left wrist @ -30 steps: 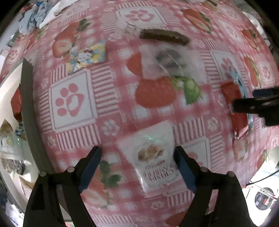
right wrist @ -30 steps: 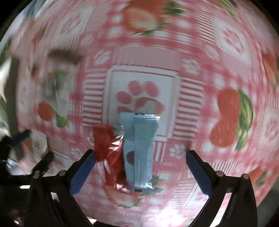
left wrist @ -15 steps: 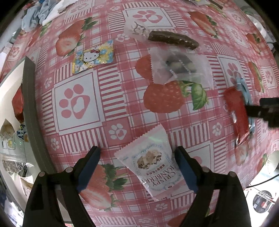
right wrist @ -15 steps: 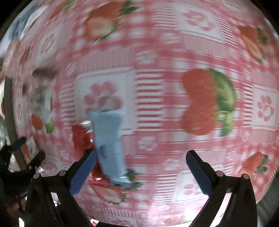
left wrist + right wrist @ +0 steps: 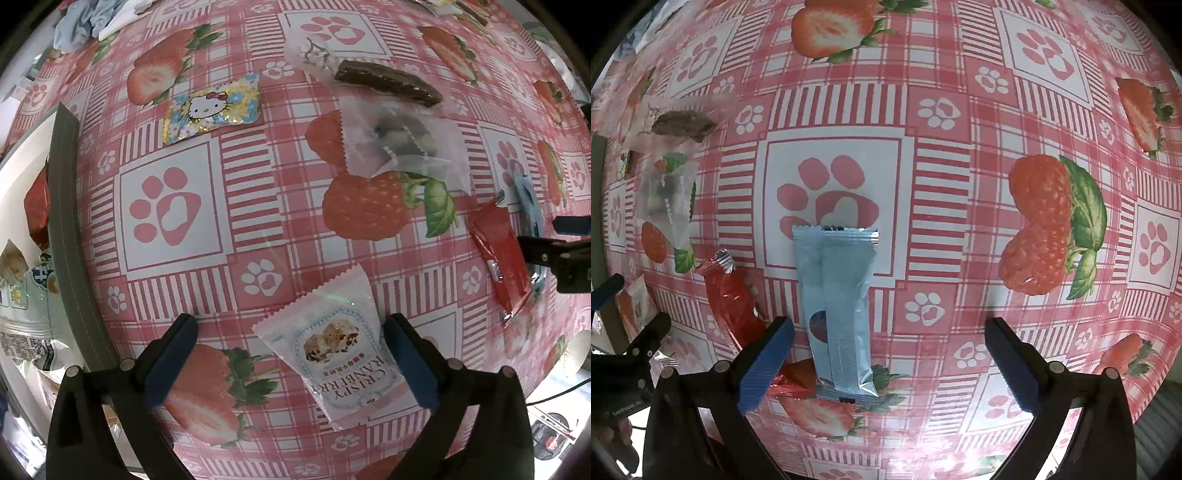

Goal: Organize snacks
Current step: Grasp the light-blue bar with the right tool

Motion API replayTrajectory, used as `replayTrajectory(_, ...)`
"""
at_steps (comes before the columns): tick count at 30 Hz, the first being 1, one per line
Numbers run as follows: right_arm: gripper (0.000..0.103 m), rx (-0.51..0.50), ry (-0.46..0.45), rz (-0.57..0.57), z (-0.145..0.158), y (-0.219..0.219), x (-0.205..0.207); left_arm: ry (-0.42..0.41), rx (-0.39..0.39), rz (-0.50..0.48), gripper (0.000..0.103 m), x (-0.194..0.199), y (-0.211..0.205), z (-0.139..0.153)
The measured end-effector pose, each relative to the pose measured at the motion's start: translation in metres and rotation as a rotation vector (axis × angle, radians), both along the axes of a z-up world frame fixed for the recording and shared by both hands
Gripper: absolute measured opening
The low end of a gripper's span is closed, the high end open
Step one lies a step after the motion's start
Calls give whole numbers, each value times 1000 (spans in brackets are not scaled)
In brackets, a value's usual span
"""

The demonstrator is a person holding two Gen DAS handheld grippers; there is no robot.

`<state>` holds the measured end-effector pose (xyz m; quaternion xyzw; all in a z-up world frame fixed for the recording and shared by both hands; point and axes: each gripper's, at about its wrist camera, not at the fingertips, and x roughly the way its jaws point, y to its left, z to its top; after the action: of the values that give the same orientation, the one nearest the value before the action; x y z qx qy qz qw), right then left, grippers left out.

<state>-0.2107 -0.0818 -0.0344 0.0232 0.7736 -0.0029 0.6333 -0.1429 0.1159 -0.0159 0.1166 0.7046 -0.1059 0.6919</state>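
My left gripper (image 5: 291, 354) is open and hangs over a white cranberry crisp packet (image 5: 340, 347) that lies between its fingers, close to the right one. My right gripper (image 5: 888, 360) is open above two light blue stick packets (image 5: 838, 306) lying side by side; a red packet (image 5: 733, 299) lies by its left finger. The red packet (image 5: 498, 254) and the blue packets (image 5: 530, 199) also show at the right of the left wrist view, with the right gripper's fingers (image 5: 554, 247) beside them. A Hello Kitty packet (image 5: 212, 107), a brown bar (image 5: 388, 83) and a clear packet (image 5: 402, 142) lie farther off.
All lies on a red strawberry and paw-print tablecloth (image 5: 229, 206). A grey-rimmed bin (image 5: 66, 229) with several snack packs inside stands at the left edge. Crumpled cloth (image 5: 88, 22) lies at the far left corner. The table's near edge runs just under both grippers.
The left gripper has barely moved over the white packet. The right wrist view swung right and then back, so the blue packets sit between its fingers again.
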Motion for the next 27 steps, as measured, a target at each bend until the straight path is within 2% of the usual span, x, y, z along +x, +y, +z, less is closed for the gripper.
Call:
replayTrajectory(2, 101, 2, 4, 12, -8, -2, 14, 10, -3, 0, 99, 1, -1, 0)
replayTrajectory(4, 91, 7, -12, 25, -3, 5, 16, 9, -3, -12, 90, 1, -4, 3)
replayTrajectory(5, 80, 7, -21, 34, 1, 9, 15, 4, -5, -21, 86, 0, -8, 8)
replayTrajectory(6, 64, 6, -33, 48, 6, 12, 15, -4, -9, -34, 75, 0, -10, 11)
replayTrajectory(7, 54, 6, -41, 54, 9, 14, 16, -12, -13, -49, 61, 0, -12, 14)
replayTrajectory(8, 27, 14, -49, 63, 12, 16, 17, -16, -15, -60, 54, 0, -13, 15)
replayTrajectory(11, 24, 33, -49, 58, 13, 14, 19, -6, -35, -60, 21, 6, -9, 17)
replayTrajectory(13, 24, 68, -60, 25, 19, 9, 20, 16, -79, -34, 7, 12, -1, 19)
replayTrajectory(21, 24, 134, -116, -11, 62, 5, 24, -5, -159, -6, 7, 20, 29, 37)
replayTrajectory(27, 24, 159, -121, 5, 72, 22, 28, -8, -215, 42, 7, 23, 62, 48)
